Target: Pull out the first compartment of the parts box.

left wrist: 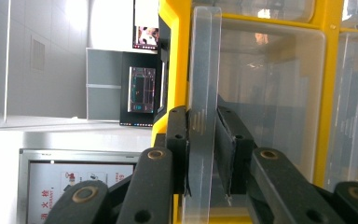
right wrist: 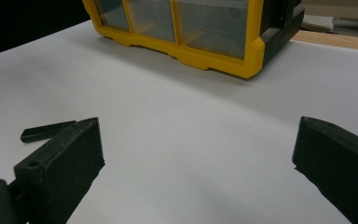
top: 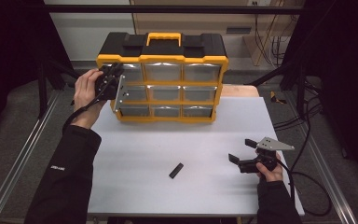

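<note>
A yellow and black organiser with clear drawers stands at the back of the grey table. My left gripper is at its top left drawer, turned on its side. In the left gripper view the two pads clamp the drawer's clear front lip beside the yellow frame. My right gripper rests low at the right of the table, open, with nothing between its jaws. A small flat black piece lies on the table left of it, also in the right gripper view.
The organiser's yellow base is ahead of the right gripper. A wooden board shows behind the table at the right. Cables hang off the right side, and metal rails run along the left.
</note>
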